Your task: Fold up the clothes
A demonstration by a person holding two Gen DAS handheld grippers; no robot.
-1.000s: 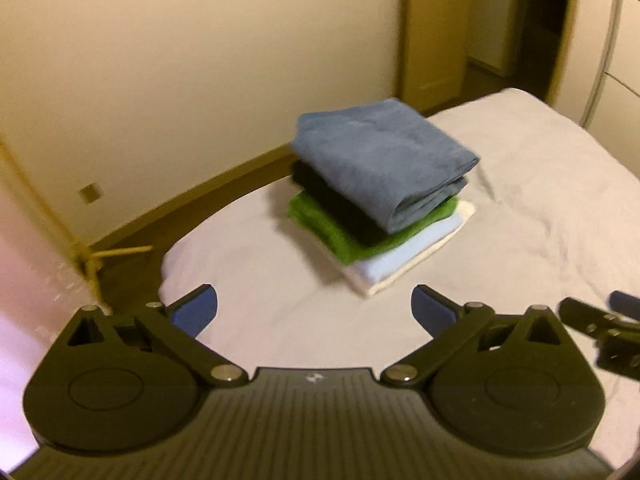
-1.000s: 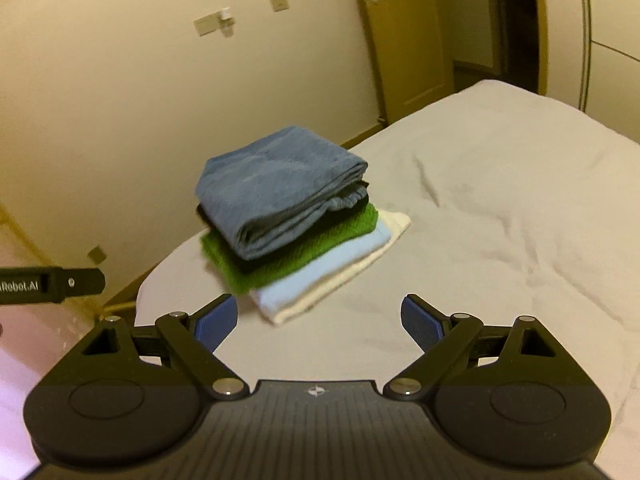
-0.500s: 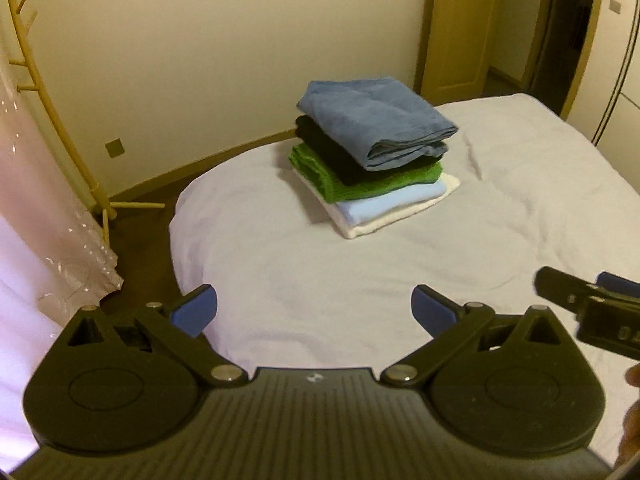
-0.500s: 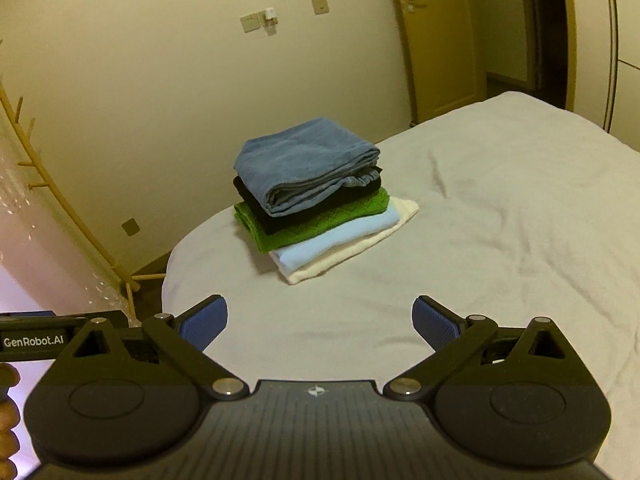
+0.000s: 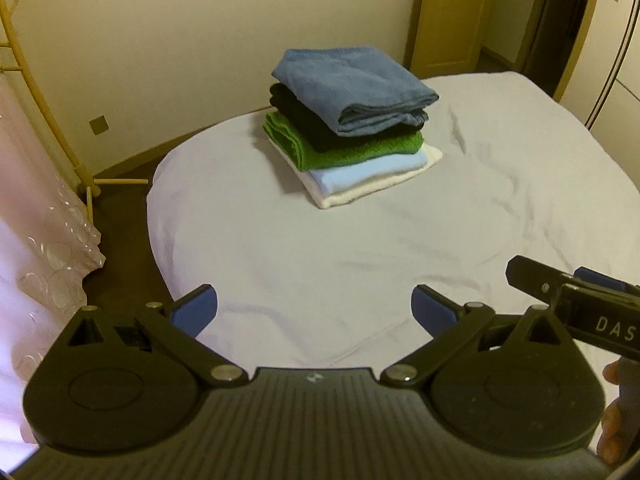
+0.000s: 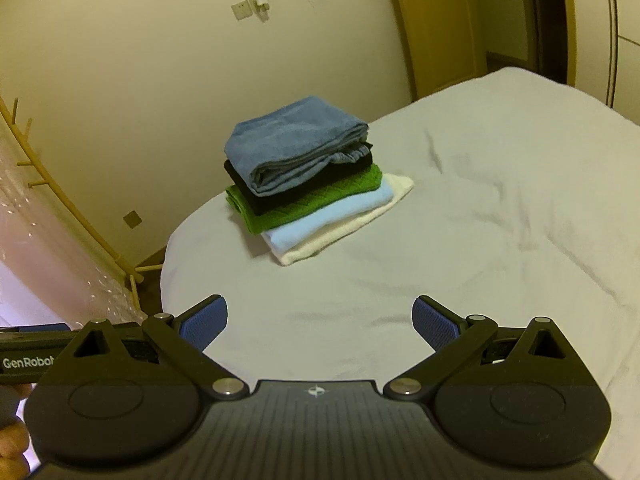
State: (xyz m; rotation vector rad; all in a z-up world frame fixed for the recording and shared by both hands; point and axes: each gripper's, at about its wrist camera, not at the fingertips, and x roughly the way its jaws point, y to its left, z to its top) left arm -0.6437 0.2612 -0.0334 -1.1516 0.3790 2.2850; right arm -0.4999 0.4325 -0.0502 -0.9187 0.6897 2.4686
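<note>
A stack of folded cloths [image 5: 352, 120] [image 6: 308, 176] rests on the white bed [image 5: 360, 264] [image 6: 480, 248], near its far left corner. From the top it holds a blue towel [image 5: 352, 84], a black piece [image 5: 308, 124], a green towel [image 5: 340, 150], a light blue piece [image 5: 368, 170] and a white one [image 5: 360, 192]. My left gripper [image 5: 314, 310] hangs open over bare sheet, well short of the stack. My right gripper [image 6: 320, 322] is open too, with nothing between its blue pads [image 6: 434, 324]. Each gripper shows at the edge of the other's view.
A wooden coat rack [image 5: 60, 128] and pink-white plastic-wrapped fabric [image 5: 36, 216] stand at the left, off the bed. Dark floor [image 5: 124, 248] runs between them and the bed. A wall lies behind the stack, a wooden door [image 5: 452, 16] and wardrobe at the far right.
Both grippers have drawn back and risen away from the stack, which now looks smaller and farther off. The stack itself has not moved. Both stay open.
</note>
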